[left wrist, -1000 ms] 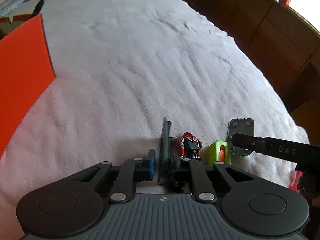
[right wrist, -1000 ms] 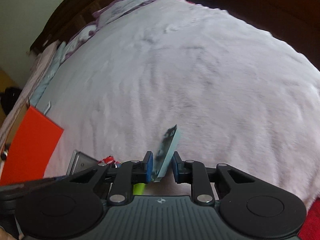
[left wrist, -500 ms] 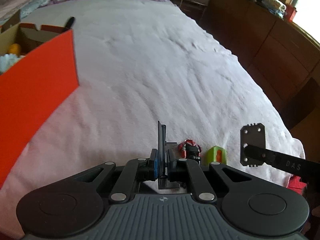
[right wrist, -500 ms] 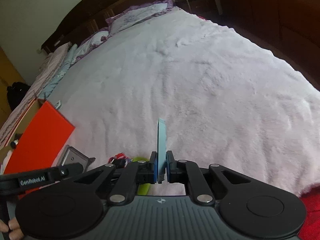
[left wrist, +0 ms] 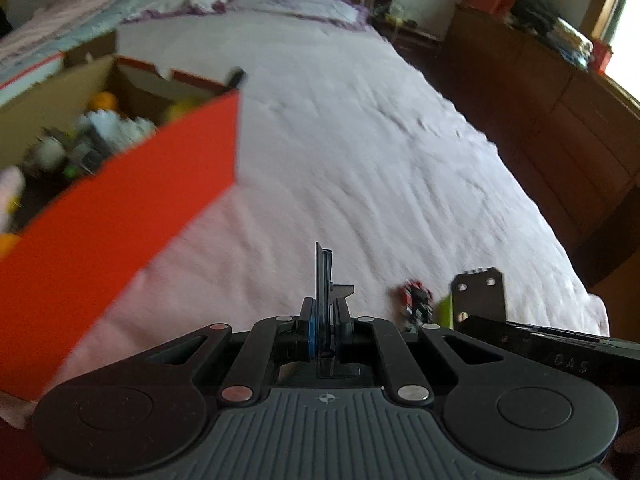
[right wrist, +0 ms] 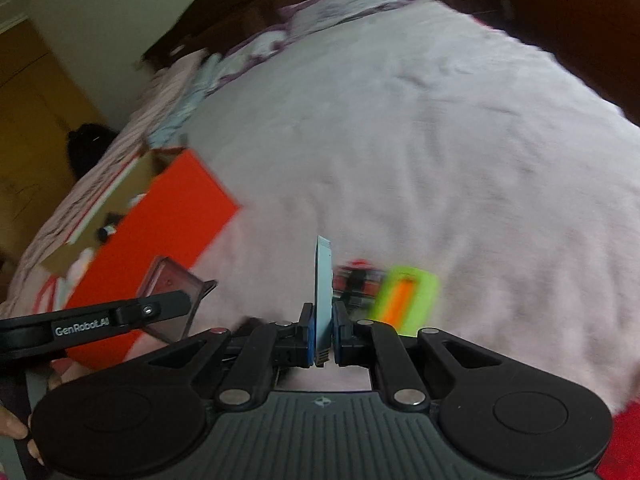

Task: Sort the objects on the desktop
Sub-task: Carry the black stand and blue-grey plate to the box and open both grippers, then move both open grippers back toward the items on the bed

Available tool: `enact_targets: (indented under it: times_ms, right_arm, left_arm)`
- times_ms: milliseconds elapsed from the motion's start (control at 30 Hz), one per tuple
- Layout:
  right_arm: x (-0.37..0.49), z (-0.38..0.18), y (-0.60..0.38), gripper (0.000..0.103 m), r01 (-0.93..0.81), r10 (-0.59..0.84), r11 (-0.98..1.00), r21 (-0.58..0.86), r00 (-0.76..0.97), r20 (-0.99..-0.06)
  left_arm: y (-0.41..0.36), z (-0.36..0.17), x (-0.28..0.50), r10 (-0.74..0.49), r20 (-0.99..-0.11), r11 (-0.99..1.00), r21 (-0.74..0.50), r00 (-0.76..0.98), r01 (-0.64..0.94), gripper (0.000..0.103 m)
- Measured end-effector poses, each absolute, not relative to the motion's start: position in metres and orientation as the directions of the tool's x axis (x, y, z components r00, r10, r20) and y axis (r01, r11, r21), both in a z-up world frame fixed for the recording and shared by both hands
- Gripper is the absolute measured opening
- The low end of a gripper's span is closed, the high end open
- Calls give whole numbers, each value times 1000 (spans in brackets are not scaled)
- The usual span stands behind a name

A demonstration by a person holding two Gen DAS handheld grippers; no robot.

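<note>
Over the last second both claws have risen from the bedspread and tilted toward the box. The left gripper [left wrist: 323, 322] is pinching a dark flat plate [left wrist: 322, 280] edge-on; 1 second ago its fingers stood spread around that plate down on the cover. The right gripper [right wrist: 323, 334] is clamped on a pale blue card [right wrist: 323, 280], upright between the pads.

The red-walled cardboard box [left wrist: 120, 216], ahead and to the left of both claws, now shows its open top with several small things inside, where earlier only its wall showed. A red toy figure [left wrist: 416, 300] and a green-and-orange piece [right wrist: 404, 296] lie on the bedspread just ahead and right of the fingertips.

Judging by this, 2 items are lifted and likely bound for the box, with 2 more left.
</note>
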State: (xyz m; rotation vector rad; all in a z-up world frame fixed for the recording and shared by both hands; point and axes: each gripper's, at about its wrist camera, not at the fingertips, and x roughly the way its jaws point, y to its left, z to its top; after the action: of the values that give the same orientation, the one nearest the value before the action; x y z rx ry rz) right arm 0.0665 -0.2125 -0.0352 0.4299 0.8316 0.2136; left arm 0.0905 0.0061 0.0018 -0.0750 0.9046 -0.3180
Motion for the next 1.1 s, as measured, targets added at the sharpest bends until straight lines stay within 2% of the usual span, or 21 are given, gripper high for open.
enact_targets:
  times_ms: [200,367,467,533,600,633,700,900,1100]
  right_arm:
    - [112,-1,-154,9,-181,464,865,469,645,-607]
    - [169,29,-94,9,-280,519,844,456,636,-571]
    - [204,42,-59,9,-326,535,840,433,632,-561]
    - [220,47,-41,10,-345,543,836,426,627,-558]
    - [230,51,-27,18,-350,541,839,417,625,-563]
    - [232,52,-23,19,-354,538,841,410,627,-563]
    - [230,55,-22,24,-363,529,847,388,641,-556]
    - [193,46,-62,26,-315,487,869,382,681,-547]
    - [133,8,-138,29,-135,371,910,391,687,-625]
  left_arm:
    - [52,44,116,-234,-710,972,-157,664,175,10]
    - [94,73,152,-117,-664,993,-77,738,89,10]
    - [120,76,178,-57,-668,998,-60,742,23,11]
    - [134,73,191,-33,-686,998,-68,727,-19,19]
    - [145,70,196,0,-702,996,-66,712,-64,35]
    - [148,68,196,4,-702,995,-67,712,-72,37]
    - [152,64,192,0,-700,995,-74,714,-72,48]
    - [144,58,169,-44,-700,990,-124,713,-61,63]
    - [114,59,130,-101,-674,990,-144,732,4,71]
